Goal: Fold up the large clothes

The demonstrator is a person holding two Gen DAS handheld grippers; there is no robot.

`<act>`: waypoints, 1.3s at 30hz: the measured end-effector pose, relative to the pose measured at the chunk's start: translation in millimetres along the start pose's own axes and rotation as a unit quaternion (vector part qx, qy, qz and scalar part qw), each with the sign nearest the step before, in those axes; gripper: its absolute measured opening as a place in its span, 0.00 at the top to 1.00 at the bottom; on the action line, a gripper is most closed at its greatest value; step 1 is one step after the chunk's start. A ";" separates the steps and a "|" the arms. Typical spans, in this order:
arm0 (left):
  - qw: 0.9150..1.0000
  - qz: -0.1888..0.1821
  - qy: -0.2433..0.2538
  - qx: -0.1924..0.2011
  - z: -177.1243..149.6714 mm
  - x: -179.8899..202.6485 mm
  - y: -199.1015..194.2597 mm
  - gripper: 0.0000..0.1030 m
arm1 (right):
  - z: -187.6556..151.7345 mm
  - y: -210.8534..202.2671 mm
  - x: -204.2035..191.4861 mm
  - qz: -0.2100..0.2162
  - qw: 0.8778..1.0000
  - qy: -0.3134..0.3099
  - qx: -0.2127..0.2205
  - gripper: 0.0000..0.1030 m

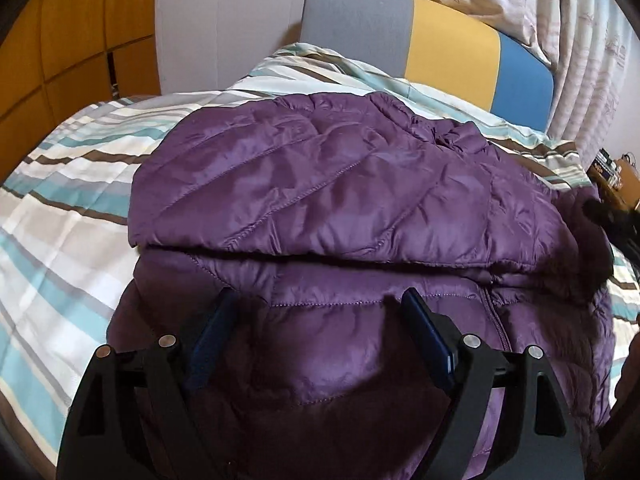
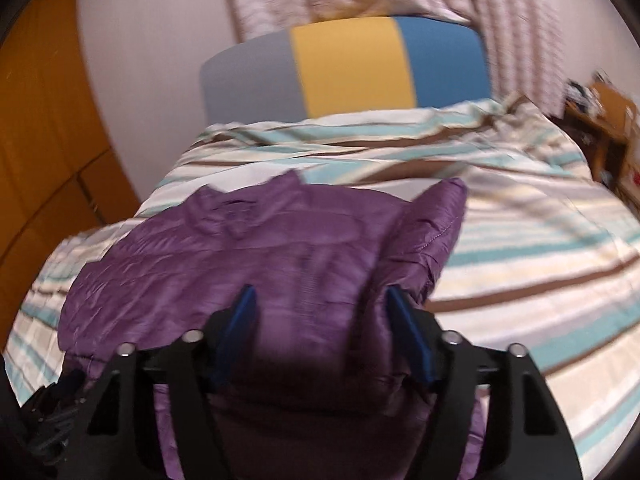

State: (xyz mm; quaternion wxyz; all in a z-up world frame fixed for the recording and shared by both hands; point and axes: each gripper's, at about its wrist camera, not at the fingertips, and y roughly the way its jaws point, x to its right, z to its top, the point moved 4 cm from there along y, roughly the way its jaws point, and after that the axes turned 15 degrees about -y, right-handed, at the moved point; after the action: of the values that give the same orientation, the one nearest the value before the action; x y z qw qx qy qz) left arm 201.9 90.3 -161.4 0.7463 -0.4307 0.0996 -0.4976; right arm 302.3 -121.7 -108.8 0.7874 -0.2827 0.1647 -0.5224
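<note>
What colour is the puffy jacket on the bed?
Purple; the quilted jacket shows best in the left wrist view.

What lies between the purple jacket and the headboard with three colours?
In the right wrist view, only striped bedding lies between the purple jacket and the headboard; nothing else rests on that stretch.

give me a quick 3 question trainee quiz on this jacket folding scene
1. True or false: the purple puffer jacket lies on a striped bed cover.
2. Which colour is the middle panel of the headboard: A grey, B yellow, C blue?
3. Is anything pinched in the left gripper?

Key: 1 true. 2 B. 3 no, its jaws stand open over the jacket, gripping nothing.
</note>
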 end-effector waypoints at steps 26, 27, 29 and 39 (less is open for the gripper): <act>0.998 -0.034 -0.045 0.035 46.1 -3.4 -18.4 0.18 | -28.8 82.9 -24.6 0.007 0.996 -0.066 -0.065 0.66; 0.997 -0.034 -0.051 0.036 57.5 -2.6 -14.3 0.21 | -29.5 83.6 -25.0 0.005 0.996 -0.067 -0.064 0.66; 0.997 -0.030 -0.056 0.033 71.4 0.3 -6.5 0.29 | -30.6 85.1 -24.5 0.005 0.996 -0.067 -0.062 0.66; 0.998 0.055 -0.015 0.004 93.7 -33.7 91.2 0.55 | -29.7 84.7 -27.3 0.009 0.996 -0.071 -0.058 0.65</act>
State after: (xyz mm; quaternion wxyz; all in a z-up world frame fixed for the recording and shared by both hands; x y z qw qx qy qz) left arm 299.6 181.4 -181.4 0.7756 -0.4289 0.1104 -0.4497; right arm 336.7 -80.0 -185.4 0.7839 -0.3627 0.1411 -0.4837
